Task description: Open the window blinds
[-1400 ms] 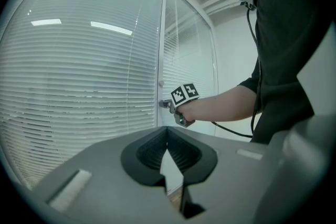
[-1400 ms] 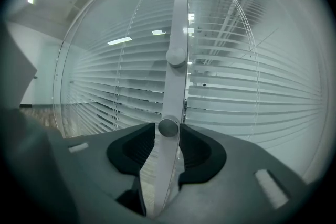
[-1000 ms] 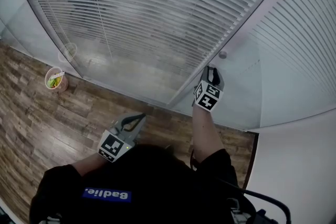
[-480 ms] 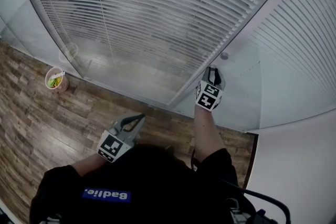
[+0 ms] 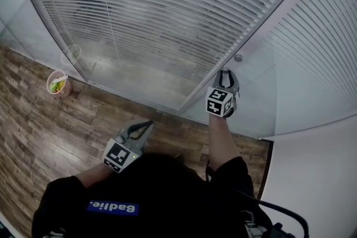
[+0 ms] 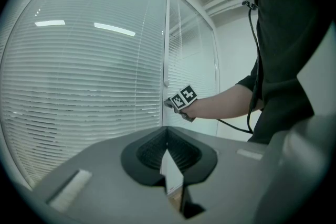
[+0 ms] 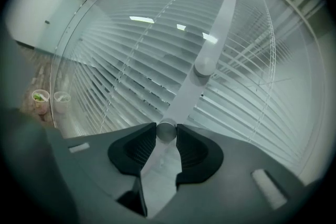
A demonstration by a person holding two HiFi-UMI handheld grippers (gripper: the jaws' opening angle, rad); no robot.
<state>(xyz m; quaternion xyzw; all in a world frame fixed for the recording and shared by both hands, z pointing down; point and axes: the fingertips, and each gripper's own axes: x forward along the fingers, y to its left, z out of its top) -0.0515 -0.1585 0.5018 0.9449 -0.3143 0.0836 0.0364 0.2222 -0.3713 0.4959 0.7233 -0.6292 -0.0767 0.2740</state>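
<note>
Right gripper view showed the right gripper (image 7: 166, 134), jaws just drawn in, clamping the knob (image 7: 166, 128) straight ahead; the left gripper (image 5: 138, 130), shut empty, hung well back.

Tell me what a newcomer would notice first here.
White blinds span the whole view ahead. The right hand-held gripper, whose jaws have just been closing, pinches a small round knob on the frame between two panes. A cup stands on the wood floor at far left, near the blinds.
</note>
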